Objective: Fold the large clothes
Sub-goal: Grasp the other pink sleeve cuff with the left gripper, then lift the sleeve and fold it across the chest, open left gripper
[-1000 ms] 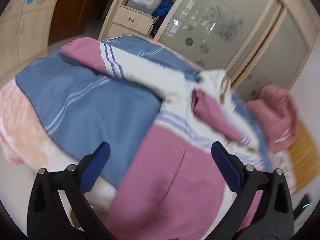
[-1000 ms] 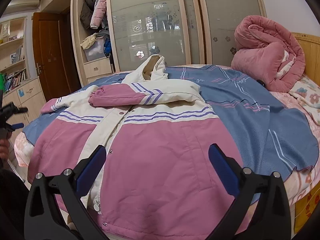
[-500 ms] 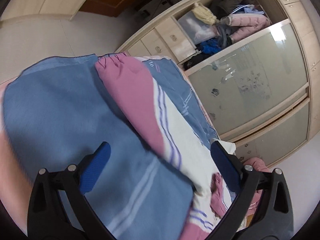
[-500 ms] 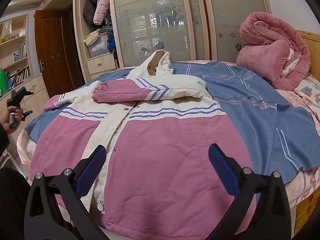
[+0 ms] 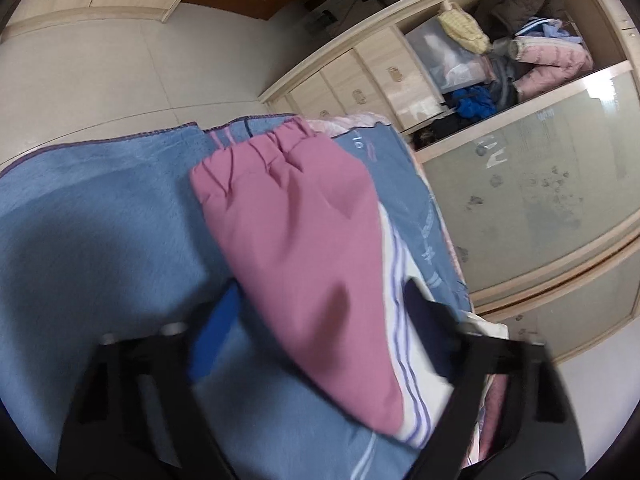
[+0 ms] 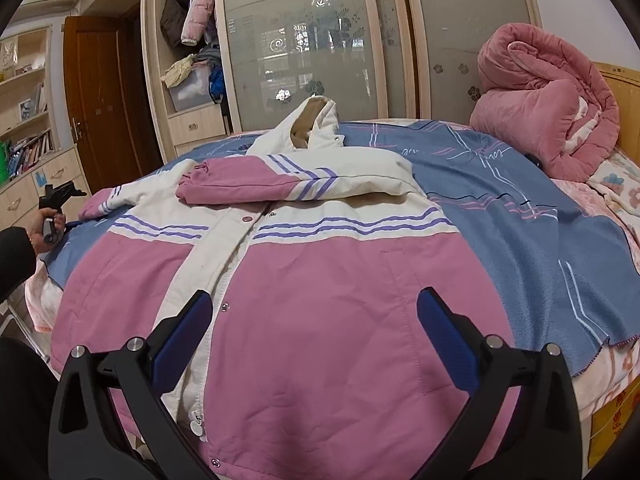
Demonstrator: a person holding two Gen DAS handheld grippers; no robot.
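A pink and white hooded jacket (image 6: 320,280) lies front up on the blue blanket (image 6: 520,208) on the bed. Its right sleeve (image 6: 280,186) is folded across the chest. Its other sleeve (image 5: 304,240) stretches out sideways, pink cuff (image 5: 256,152) at the blanket's edge. My left gripper (image 5: 320,312) is open and straddles this sleeve, one blue pad on each side; it also shows in the right wrist view (image 6: 60,200) at the far left. My right gripper (image 6: 316,336) is open and empty above the jacket's hem.
A rolled pink quilt (image 6: 548,108) lies at the head of the bed. A wardrobe with frosted sliding doors (image 6: 312,40) and open shelves of clothes (image 5: 500,52) stands behind. Drawers (image 5: 360,88), a brown door (image 6: 104,100) and bookshelves (image 6: 28,120) are to the left.
My left gripper has moved down and in toward the outstretched sleeve, which now lies between its fingers. My right gripper has barely moved. The jacket lies as before.
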